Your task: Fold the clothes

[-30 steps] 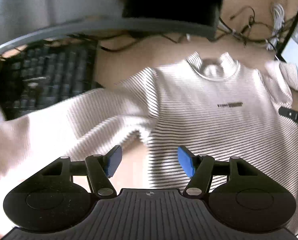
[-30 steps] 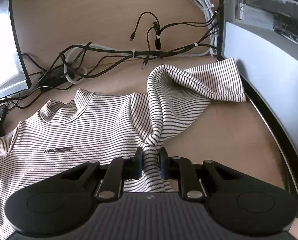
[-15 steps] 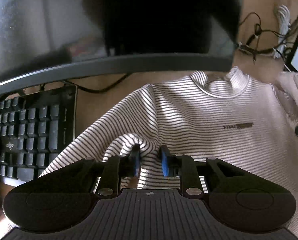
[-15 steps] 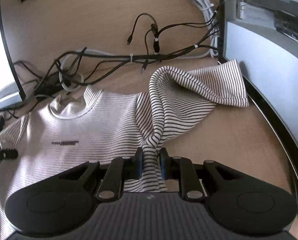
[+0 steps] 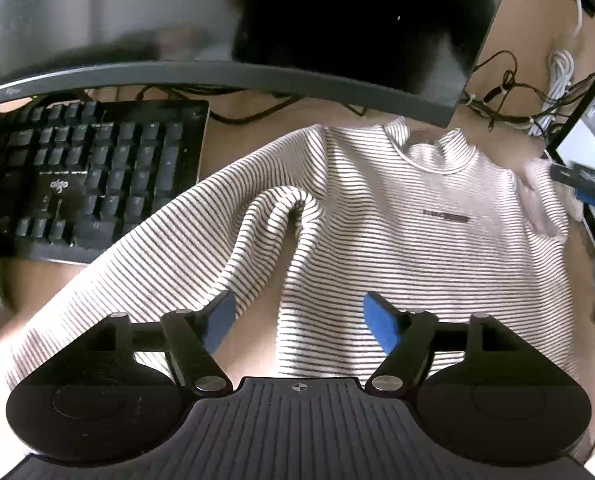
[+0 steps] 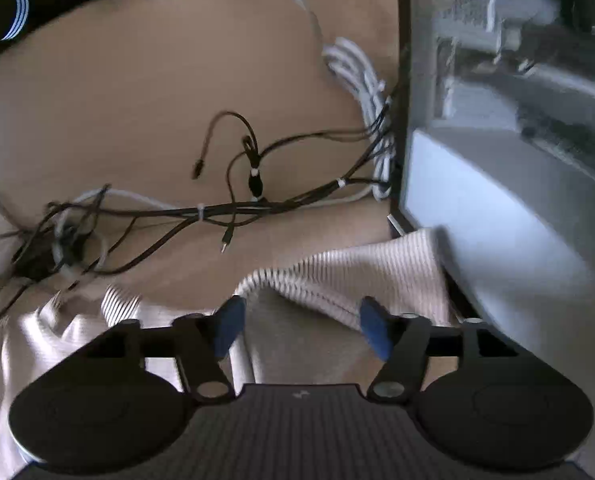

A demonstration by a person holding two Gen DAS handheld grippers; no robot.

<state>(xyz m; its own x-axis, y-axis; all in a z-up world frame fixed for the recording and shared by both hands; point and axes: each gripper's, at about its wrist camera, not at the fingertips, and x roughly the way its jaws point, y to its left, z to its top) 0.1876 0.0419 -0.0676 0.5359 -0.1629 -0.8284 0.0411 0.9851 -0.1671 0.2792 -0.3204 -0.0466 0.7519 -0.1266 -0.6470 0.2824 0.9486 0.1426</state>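
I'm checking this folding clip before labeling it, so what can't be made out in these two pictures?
- Left wrist view: the striped shirt's bottom hem is hidden behind the left gripper; the chest print is too small to read; the right sleeve is blurred at the edge.
- Right wrist view: motion blur smears the shirt; its body is cut off by the right gripper and the frame edge.
- The monitor shows only dark glare.

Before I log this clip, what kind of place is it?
Most likely a home or office computer desk: a black keyboard under a monitor, tangled cables, with a striped shirt spread across it.
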